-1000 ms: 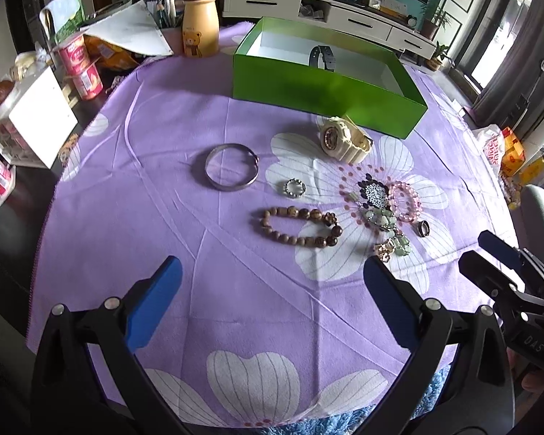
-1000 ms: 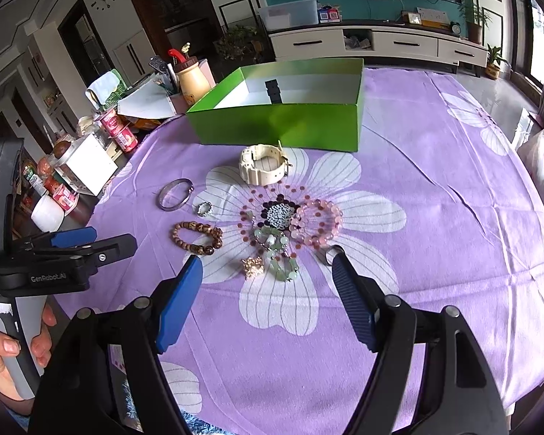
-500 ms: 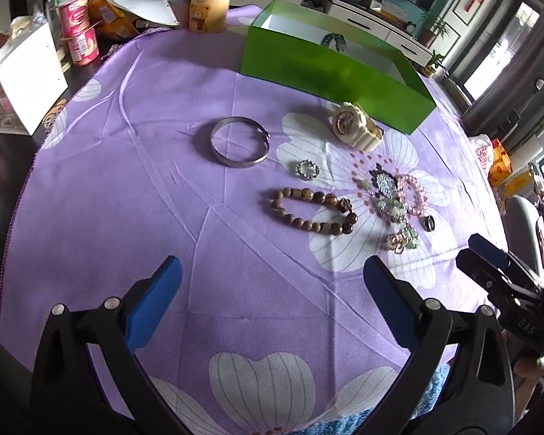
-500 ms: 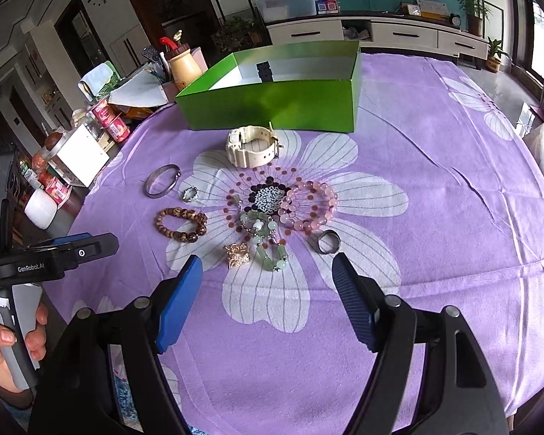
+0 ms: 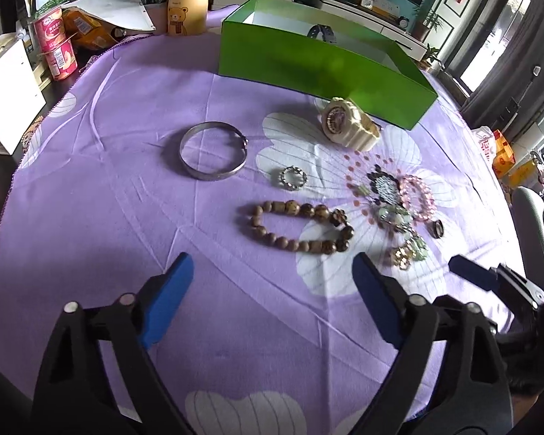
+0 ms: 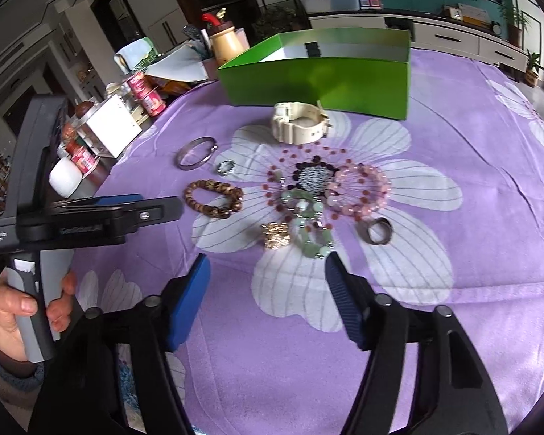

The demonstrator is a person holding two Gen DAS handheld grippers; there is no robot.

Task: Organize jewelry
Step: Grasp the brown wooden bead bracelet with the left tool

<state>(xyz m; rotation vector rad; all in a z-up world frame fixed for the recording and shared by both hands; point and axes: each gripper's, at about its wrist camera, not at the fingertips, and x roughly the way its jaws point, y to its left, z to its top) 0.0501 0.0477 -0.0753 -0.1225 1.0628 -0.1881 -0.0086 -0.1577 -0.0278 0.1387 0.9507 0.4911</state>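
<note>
left gripper (image 5: 272, 272): jaws closing, nothing between the blue pads, hanging over bare purple cloth just short of the wooden bead bracelet (image 5: 301, 226)
right gripper (image 6: 266, 272): jaws closing too, nothing gripped, tips sitting just short of the gold charm (image 6: 275, 235) and the green bead bracelet (image 6: 310, 224)
left hand (image 6: 21, 311): wrapping the grey handle of the left gripper, at the near left edge of the right wrist view
tablecloth (image 5: 108, 217): purple with white flowers, all loose jewelry lying on it
green box (image 5: 319, 69): sitting open at the far side, a dark watch inside against the back wall
cream watch (image 5: 348, 123): lying just in front of the box, apart from it
silver bangle (image 5: 212, 156): lying left of the cluster, on its own
small silver ring (image 5: 292, 177): lying between bangle and beads
pink bead bracelet (image 6: 359, 190): lying flat, touching the green bead bracelet
dark ring (image 6: 377, 230): lying just beside the pink beads, nearer side
clutter: bear bottle (image 5: 186, 0) and yogurt cups (image 5: 56, 47) standing past the cloth edge
</note>
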